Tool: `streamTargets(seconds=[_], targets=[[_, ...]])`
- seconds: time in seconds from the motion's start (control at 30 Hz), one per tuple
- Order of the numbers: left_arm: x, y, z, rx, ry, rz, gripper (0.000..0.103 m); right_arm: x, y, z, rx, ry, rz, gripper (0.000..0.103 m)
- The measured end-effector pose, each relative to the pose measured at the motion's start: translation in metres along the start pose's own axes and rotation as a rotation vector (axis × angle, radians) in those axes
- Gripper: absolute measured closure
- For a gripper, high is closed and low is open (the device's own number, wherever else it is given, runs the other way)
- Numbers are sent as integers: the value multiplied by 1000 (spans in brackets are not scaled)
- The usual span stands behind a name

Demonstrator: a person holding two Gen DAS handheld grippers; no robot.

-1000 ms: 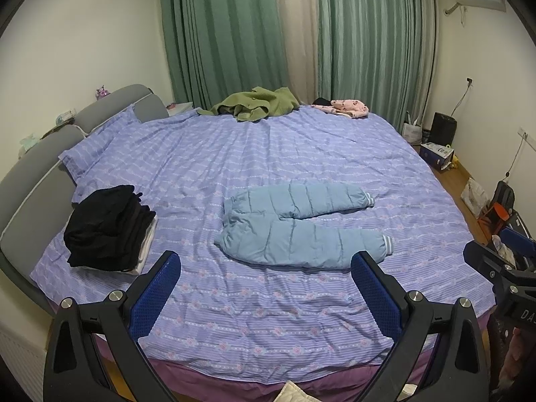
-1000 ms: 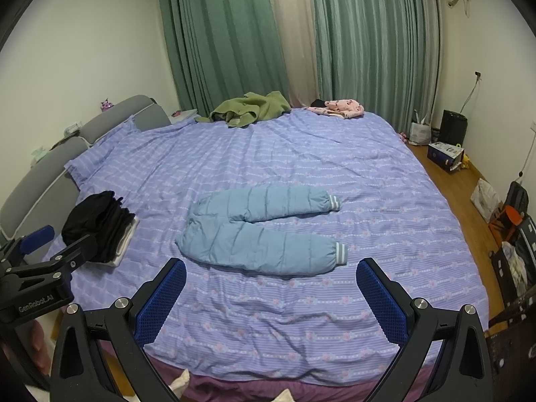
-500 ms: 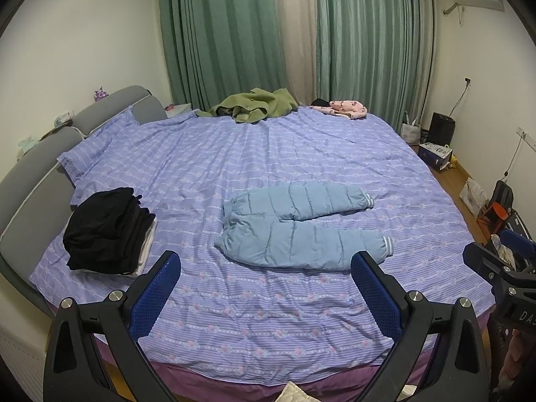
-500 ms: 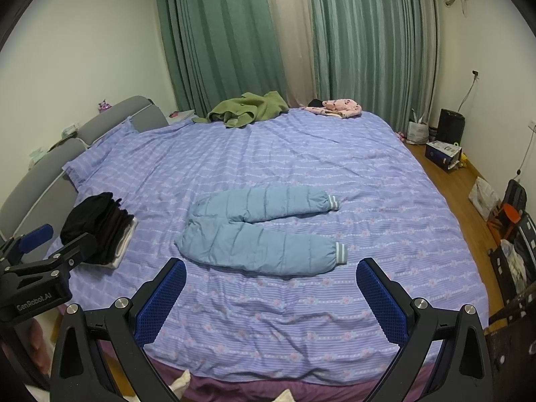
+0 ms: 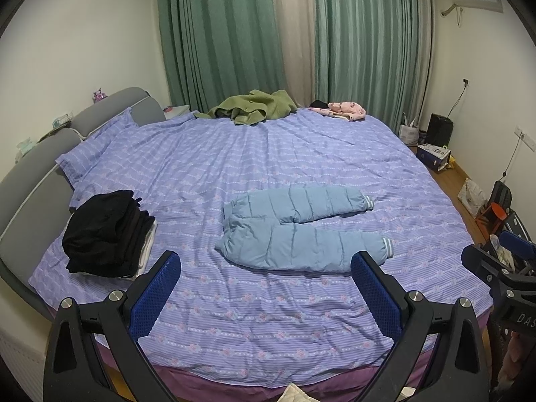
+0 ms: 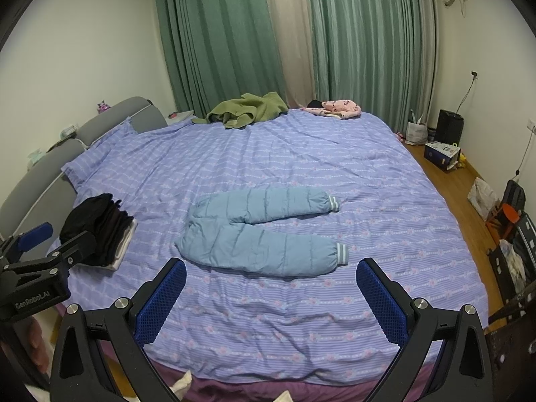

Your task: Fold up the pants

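Light blue padded pants point(image 5: 294, 231) lie flat on the purple bed point(image 5: 268, 318), waist to the left, both legs pointing right and spread in a V. They also show in the right wrist view point(image 6: 261, 234). My left gripper point(image 5: 266, 268) is open and empty, hovering over the bed's near edge, short of the pants. My right gripper point(image 6: 271, 276) is open and empty, also near the front edge, just before the lower leg. Each gripper shows at the side of the other's view.
A stack of folded black clothes point(image 5: 107, 234) sits at the bed's left by the grey headboard point(image 5: 30, 167). A green garment point(image 5: 254, 110) and a pink one point(image 5: 345, 110) lie at the far edge. Bags and boxes stand on the wooden floor point(image 6: 469, 181) at right.
Both views have shifted only slightly; the grippers stay open and the pants have not moved.
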State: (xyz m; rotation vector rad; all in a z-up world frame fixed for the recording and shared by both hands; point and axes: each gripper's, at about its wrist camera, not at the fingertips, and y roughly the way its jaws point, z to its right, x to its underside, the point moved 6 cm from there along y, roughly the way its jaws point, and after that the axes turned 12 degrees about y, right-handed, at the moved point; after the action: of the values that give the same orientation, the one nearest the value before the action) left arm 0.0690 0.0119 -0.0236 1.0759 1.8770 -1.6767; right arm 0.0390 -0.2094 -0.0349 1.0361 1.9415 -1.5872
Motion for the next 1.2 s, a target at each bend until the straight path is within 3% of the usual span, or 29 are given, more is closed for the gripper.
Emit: streamTargets(seconds=[0.67,1.0,1.2], targets=[[5,9,-21,52,38,-5,0,5,3,-12,44,43,-5,0],[6,44,-34,107,80,-34,0,16,18,-27,116,83,1,0],[-8,69,-30,104,87,-32,0,3,34,-27,140,46,21,0]])
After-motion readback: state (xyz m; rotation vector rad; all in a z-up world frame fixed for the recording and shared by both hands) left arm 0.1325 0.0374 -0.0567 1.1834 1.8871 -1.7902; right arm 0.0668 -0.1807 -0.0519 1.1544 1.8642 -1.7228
